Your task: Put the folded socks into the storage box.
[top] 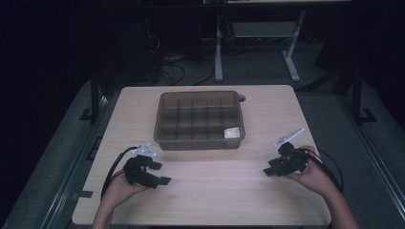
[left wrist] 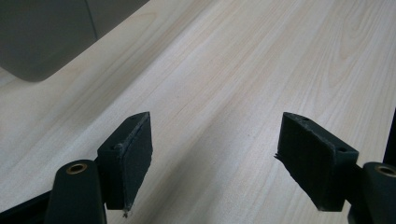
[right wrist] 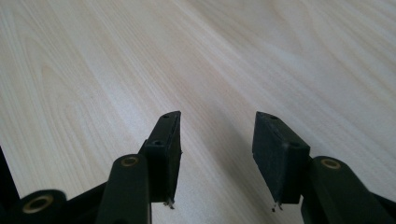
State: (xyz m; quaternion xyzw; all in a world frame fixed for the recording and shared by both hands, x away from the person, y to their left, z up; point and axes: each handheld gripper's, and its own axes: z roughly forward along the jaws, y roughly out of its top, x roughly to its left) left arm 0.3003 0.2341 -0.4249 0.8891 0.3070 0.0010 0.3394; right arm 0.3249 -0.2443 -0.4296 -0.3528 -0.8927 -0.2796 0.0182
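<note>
The work item nearest my grippers is the compartment tray (top: 199, 120), a smoky translucent plastic organiser standing at the middle of the desk (top: 210, 191), toward its far edge. One small white piece (top: 232, 132) lies in the near right compartment; I cannot tell what it is. The other compartments look empty.

Handling judgement — tray: rigid thin-walled plastic, light, smooth and likely slippery on the wood grain. It should slide rather than tip if pushed low. I would take it by the rim wall, one jaw inside a compartment and one outside, or pinch both short ends with two grippers. Avoid squeezing hard; thin walls can flex or crack.

Handling judgement — white piece: looks light and possibly soft. A gentle pinch from above, between the dividers, seems the only access.

The left gripper (top: 152, 172) rests on the near left of the desk, jaws wide apart with bare wood between them in the left gripper view (left wrist: 215, 158). The right gripper (top: 274, 169) sits at the near right — jaws parted, nothing between them (right wrist: 217, 154). Both are well apart from the tray.
</note>
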